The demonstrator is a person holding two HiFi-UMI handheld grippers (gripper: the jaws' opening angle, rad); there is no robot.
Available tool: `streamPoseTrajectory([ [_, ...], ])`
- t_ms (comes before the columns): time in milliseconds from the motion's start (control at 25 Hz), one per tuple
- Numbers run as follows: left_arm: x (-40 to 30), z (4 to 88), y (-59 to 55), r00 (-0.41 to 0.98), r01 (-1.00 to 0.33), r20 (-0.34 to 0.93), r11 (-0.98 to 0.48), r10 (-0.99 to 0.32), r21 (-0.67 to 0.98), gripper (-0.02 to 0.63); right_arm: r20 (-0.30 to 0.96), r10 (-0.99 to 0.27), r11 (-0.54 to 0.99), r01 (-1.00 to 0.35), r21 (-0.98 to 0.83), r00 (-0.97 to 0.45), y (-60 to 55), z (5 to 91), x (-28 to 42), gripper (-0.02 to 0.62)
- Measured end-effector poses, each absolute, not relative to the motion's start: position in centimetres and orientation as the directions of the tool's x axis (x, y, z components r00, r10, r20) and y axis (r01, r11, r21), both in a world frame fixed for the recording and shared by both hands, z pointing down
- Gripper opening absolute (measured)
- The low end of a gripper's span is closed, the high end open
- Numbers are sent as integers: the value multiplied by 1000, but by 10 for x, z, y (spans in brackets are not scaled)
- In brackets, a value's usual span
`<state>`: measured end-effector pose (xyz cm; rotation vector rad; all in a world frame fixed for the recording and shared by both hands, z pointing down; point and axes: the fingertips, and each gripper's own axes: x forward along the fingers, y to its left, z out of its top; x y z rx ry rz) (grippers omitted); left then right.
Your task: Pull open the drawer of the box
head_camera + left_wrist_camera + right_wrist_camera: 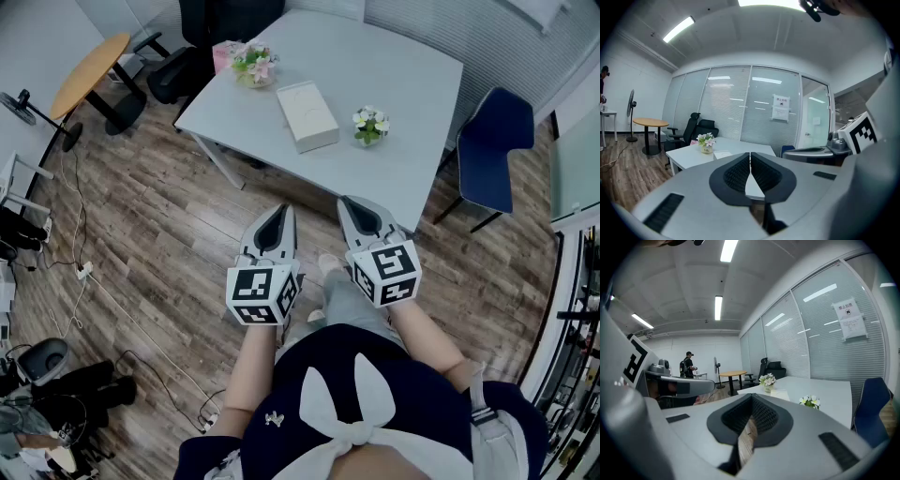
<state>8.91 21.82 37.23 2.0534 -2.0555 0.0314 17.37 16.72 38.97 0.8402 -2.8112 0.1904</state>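
on the worktop [412,75], a pot of pink flowers [253,66] stands near the far end of the white box [307,114]. the left gripper [279,211] hangs over the floor [169,216], jaws together, empty. the box lies ahead, well apart, its long axis pointing away, about midway between both grippers. the right gripper [353,203] is likewise closed and empty. a small pot of white flowers [370,125] crowds the box's right side.
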Motion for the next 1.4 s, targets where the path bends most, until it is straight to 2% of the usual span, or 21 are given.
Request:
streamPoseTrajectory([
  [400,61,362,170,4,-989,172,21,-985,143,29,222,-520,831,-549,-90,-825,121,381,155,11],
  [560,52,364,147,10,-991,184,15,-983,133,39,232,-507,836,-539,-105,-831,96,380,145,97],
  [680,46,368,132,28,-991,197,-1,-980,137,140,245,-501,837,-537,-106,-830,78,382,138,135],
  [880,34,380,110,34,-992,236,-3,-971,129,164,280,-492,835,-538,-117,-824,49,390,129,198],
  [1280,0,407,64,-5,-991,335,50,-942,127,173,391,-458,822,-547,-155,-798,-21,423,114,213],
  [1400,-8,415,52,-9,-991,368,57,-930,120,173,442,-440,815,-554,-169,-782,-38,437,109,236],
])
